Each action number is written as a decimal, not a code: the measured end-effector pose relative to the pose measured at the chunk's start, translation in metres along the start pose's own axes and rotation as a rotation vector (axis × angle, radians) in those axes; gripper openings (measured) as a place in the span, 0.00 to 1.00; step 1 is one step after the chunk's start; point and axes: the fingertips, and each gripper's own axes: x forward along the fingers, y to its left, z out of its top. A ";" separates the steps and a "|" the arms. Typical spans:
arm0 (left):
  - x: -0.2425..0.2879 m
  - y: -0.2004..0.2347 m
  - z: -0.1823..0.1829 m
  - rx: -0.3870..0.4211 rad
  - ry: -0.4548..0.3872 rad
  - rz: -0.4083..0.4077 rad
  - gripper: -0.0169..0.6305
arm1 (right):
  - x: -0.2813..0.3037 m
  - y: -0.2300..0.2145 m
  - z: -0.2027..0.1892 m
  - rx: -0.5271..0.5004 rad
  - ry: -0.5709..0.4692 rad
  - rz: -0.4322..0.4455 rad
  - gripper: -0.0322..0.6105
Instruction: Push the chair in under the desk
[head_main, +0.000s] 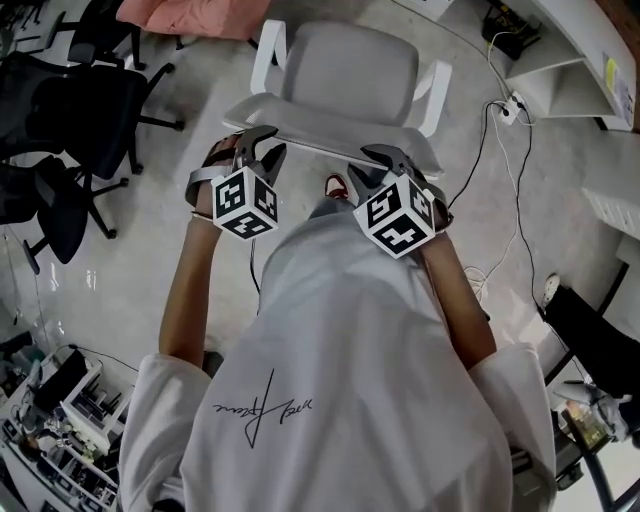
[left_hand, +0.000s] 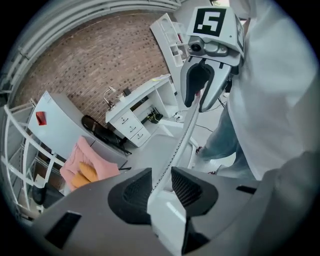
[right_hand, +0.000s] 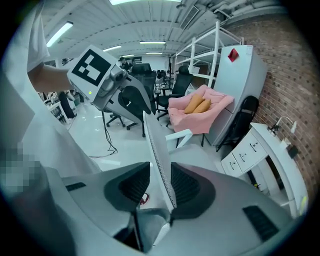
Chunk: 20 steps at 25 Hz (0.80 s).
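Two pairs of jaws, spread and pinching nothing: left gripper (left_hand: 161, 184) and right gripper (right_hand: 160, 182) each straddling the thin top edge of the backrest (head_main: 330, 138), pads at most brushing it. Judged barely begun: no grip closed, no push made, office chair (head_main: 345, 65) standing on the open floor (head_main: 150, 230) just in front of the person, not yet under the white desk (left_hand: 131, 111) ahead and to the right. Seat facing away from the body toward the top of the head view, backrest edge lying side to side from one gripper to the other.
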 end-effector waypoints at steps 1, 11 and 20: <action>0.000 0.000 0.000 -0.005 -0.004 -0.004 0.19 | 0.002 0.000 -0.002 -0.007 0.007 -0.003 0.26; 0.000 -0.001 0.000 0.070 0.033 0.010 0.19 | 0.015 -0.003 -0.014 -0.083 0.063 -0.040 0.26; 0.006 0.003 -0.017 0.107 0.096 -0.011 0.19 | 0.022 -0.002 -0.012 -0.064 0.055 0.005 0.26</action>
